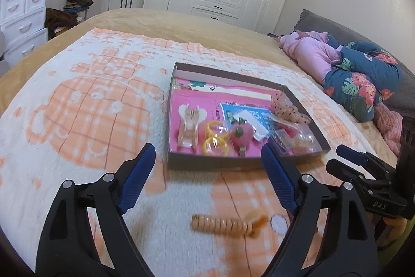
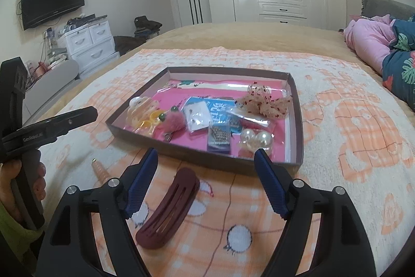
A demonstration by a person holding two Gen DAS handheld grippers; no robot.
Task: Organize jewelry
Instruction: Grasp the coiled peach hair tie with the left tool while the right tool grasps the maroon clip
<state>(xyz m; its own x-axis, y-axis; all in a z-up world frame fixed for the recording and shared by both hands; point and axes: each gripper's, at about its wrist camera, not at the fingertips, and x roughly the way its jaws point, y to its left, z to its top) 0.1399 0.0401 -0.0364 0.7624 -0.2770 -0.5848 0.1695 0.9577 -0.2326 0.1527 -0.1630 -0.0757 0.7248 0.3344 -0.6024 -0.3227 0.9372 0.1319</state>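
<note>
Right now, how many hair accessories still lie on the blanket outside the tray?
2: a maroon hair clip before the right hand-held gripper, an orange spiral hair tie before the left.

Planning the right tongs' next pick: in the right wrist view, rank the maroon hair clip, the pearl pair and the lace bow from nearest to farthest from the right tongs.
1. maroon hair clip, on the blanket between the fingers.
2. pearl pair, box's near right corner.
3. lace bow, deeper in the box, right side.

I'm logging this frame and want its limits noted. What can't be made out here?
- Orange coil hair tie: blurred in left view; mostly hidden behind the right gripper in right view.
- Printed card in the box: text too small.
- Box's front corner: left fingertip covers it.
</note>
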